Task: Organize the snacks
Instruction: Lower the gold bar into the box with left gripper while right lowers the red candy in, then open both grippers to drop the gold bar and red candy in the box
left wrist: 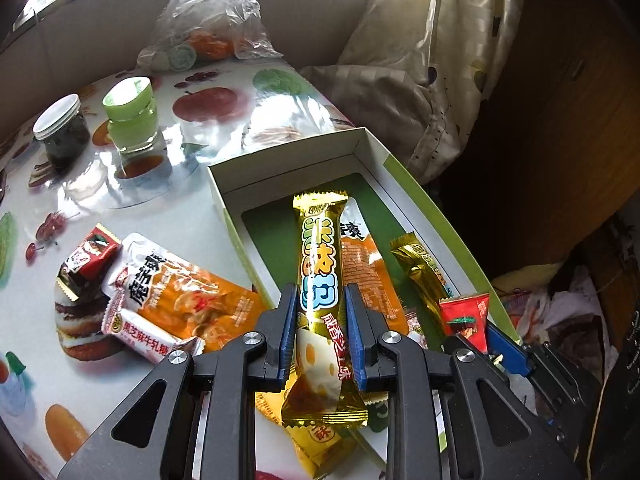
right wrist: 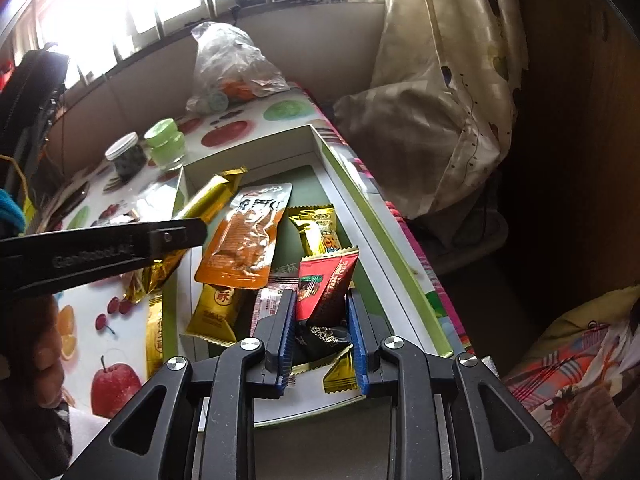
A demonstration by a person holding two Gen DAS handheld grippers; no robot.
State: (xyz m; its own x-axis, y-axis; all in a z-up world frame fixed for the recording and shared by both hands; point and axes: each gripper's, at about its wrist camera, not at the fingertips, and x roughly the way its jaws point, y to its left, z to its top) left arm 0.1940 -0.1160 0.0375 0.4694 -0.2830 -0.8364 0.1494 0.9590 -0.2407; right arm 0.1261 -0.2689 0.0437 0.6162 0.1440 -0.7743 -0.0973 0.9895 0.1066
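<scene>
My left gripper (left wrist: 320,292) is shut on a long gold snack bar (left wrist: 320,240), which hangs over the open white box with a green rim (left wrist: 420,196). Inside the box lie an orange pouch (left wrist: 372,276) and a small gold candy (left wrist: 420,272). My right gripper (right wrist: 321,296) is shut on a red and dark packet (right wrist: 326,284), low inside the box beside a gold packet (right wrist: 320,228) and the orange pouch (right wrist: 244,240). In the right wrist view the gold bar (right wrist: 212,196) sticks out past the left gripper's dark finger (right wrist: 176,236).
On the fruit-print tablecloth (left wrist: 168,208) left of the box lie a red-brown candy (left wrist: 88,260), an orange-white pouch (left wrist: 180,292) and a pink-white nougat packet (left wrist: 144,332). A dark jar (left wrist: 64,132), a green-lidded jar (left wrist: 132,120) and a plastic bag (left wrist: 212,20) stand behind. A curtain (left wrist: 432,40) hangs right.
</scene>
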